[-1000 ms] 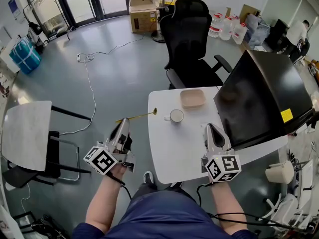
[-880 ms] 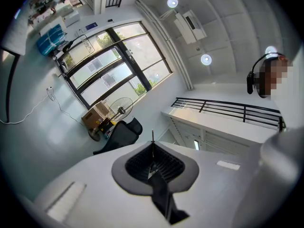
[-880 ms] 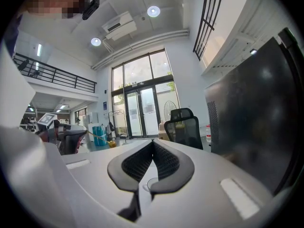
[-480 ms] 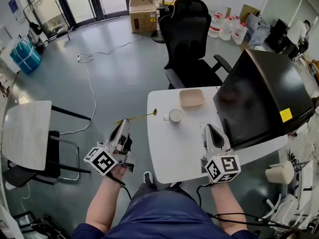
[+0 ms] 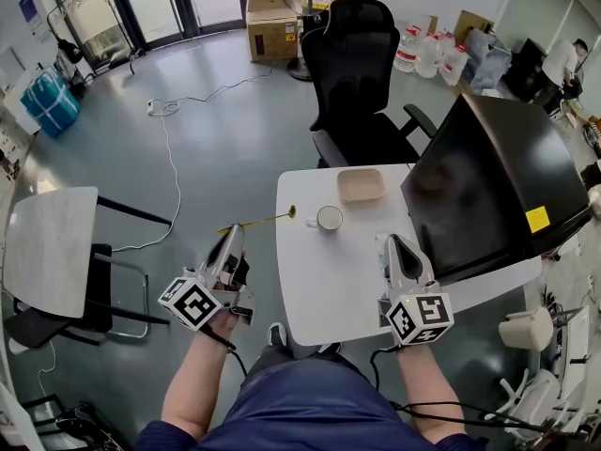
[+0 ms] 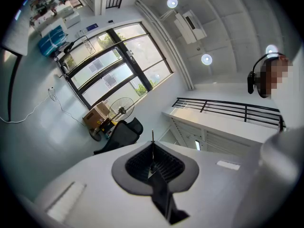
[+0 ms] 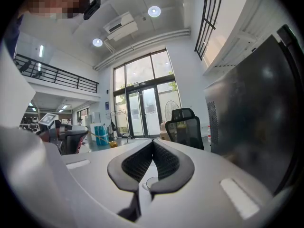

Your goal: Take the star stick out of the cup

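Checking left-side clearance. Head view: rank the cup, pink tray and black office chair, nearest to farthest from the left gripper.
1. Cup: on the white table, to the right of the left gripper.
2. Pink tray: behind the cup, farther right.
3. Black office chair: beyond the table's far edge.

This is looking like an open-plan office. A black swivel chair [image 5: 362,73] is standing at the far edge of a white table [image 5: 329,275], and a large dark monitor [image 5: 498,181] is taking up the table's right edge. Cardboard boxes [image 5: 270,26], water bottles [image 5: 427,53] and a pedestal fan [image 6: 121,109] are sitting near tall glass doors [image 5: 160,3], while a cable [image 5: 171,158] is trailing across the grey floor [image 5: 235,130]. Overhead, a railed mezzanine [image 6: 228,109] and a ceiling air unit [image 6: 190,25] are showing.
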